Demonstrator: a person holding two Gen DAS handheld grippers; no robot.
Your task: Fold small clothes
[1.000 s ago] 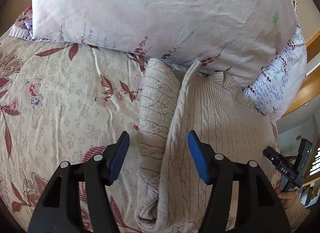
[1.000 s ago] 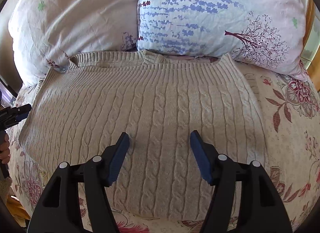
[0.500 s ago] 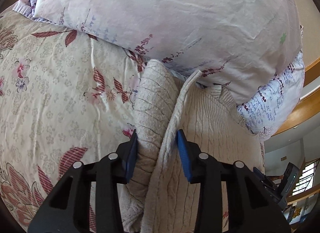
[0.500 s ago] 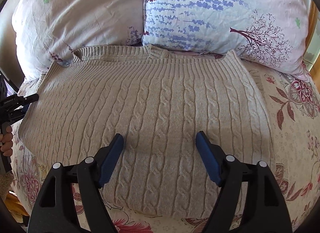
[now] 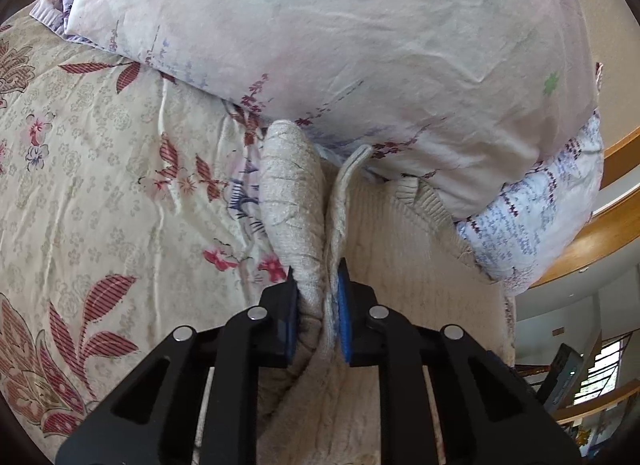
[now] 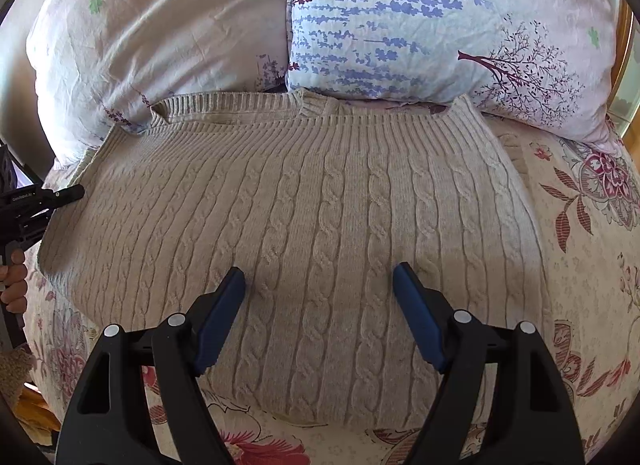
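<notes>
Floral cotton covers the bed [image 6: 580,265], a cream quilt printed with red leaves and blossoms, and it carries everything else. Two pillows lie side by side at its head: one pale pink pillow [image 6: 160,45] with faint sprigs, and one blue-flowered pillow [image 6: 420,25] bearing a dark tree print. One sweater [image 6: 320,205], beige cable knit, lies spread on the bed directly in front of the pillows, its ribbed edge touching the lower edges of both. In the left wrist view one sleeve [image 5: 292,201] of the sweater lies bunched along its left side, its far end tucked against the pink pillow.

Two grippers are in view, each black with blue pads. The left gripper [image 5: 318,321] is closed on the sweater's left side, pinching the sleeve and the sweater's side edge together between its pads. The right gripper [image 6: 320,305] is spread wide over the sweater's near half, its two fingers apart and nothing between them; I cannot tell whether the tips touch the knit. At the sweater's left edge in the right wrist view, the left gripper appears again from the side, with one hand [image 6: 14,281] holding its handle.
</notes>
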